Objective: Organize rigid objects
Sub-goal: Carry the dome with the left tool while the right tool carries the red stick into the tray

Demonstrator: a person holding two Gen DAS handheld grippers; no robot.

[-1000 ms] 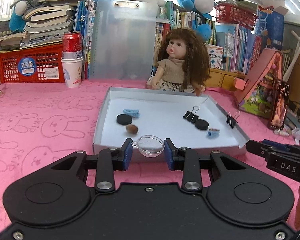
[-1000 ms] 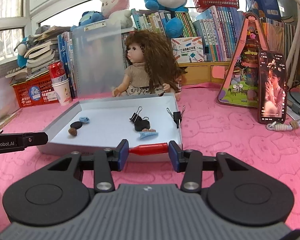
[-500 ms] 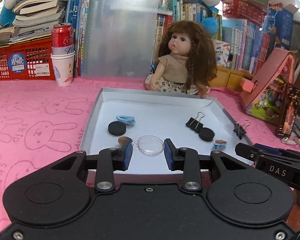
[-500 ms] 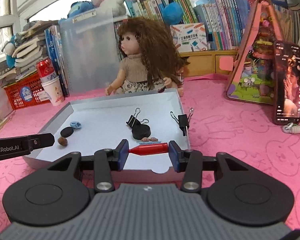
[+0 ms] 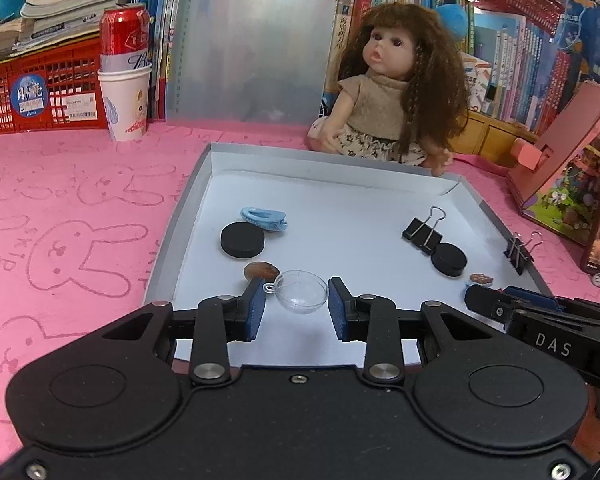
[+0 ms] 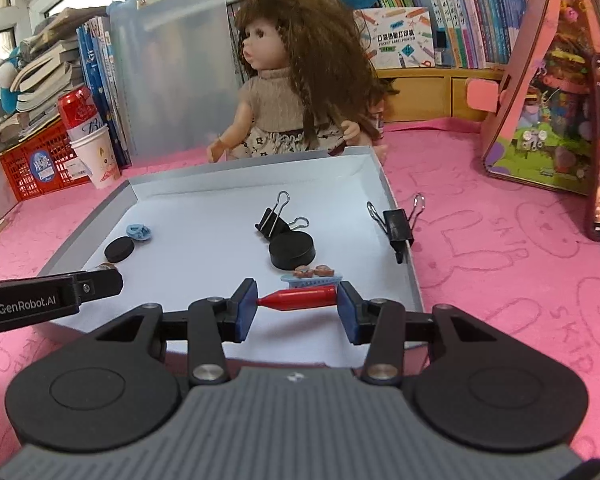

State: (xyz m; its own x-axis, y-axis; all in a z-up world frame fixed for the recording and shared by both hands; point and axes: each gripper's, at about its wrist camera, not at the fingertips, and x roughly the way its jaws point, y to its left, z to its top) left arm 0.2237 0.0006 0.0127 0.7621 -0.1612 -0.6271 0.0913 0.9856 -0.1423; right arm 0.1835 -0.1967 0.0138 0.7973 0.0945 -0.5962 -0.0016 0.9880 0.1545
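**Carrying two small pieces over the tray's near edge**

Gripping a clear plastic half-sphere dish (image 5: 301,291) in the left gripper (image 5: 297,307), above the near edge of the shallow grey cardboard tray (image 5: 172,236). Clamping a small red plastic bottle (image 6: 298,298) lengthwise in the right gripper (image 6: 297,310), near the tray's near right corner, just short of a black round puck (image 6: 292,250).

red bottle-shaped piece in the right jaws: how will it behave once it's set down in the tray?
The red bottle-shaped piece looks round-bodied and lies on its side, so it will probably roll on the smooth tray floor. It looks rigid, likely light plastic. Held end to end by the right gripper, its tapered tip may slip.
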